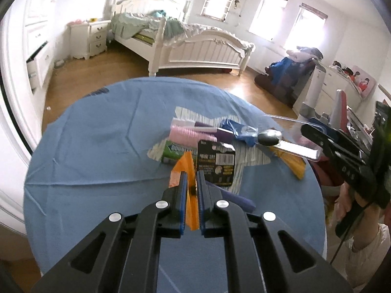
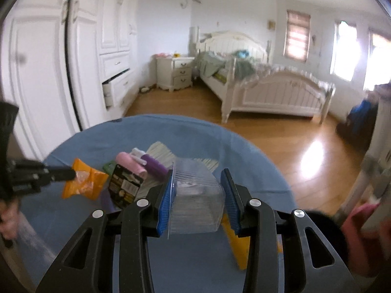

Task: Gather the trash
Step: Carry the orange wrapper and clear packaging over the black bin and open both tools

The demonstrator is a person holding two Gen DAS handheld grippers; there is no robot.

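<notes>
while the blue-clothed table [image 1: 97, 146] carried the trash pile, i had my right gripper [image 2: 199, 195] closed around a clear plastic container [image 2: 195, 202] over its near edge, and my left gripper [image 1: 191, 183] pinched an orange wrapper [image 1: 188, 168] beside the black battery card [image 1: 216, 163].

Clear glossy ribbed plastic box [image 2: 195, 202], crinkly shiny orange wrapper [image 2: 84, 183], matt blue cloth [image 1: 97, 146], glossy wood floor [image 2: 293, 146].

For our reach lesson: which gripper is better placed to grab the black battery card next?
Left, probably: the left gripper, shut on the orange wrapper, is beside the black battery card; the right gripper holds the clear pack farther off.
</notes>
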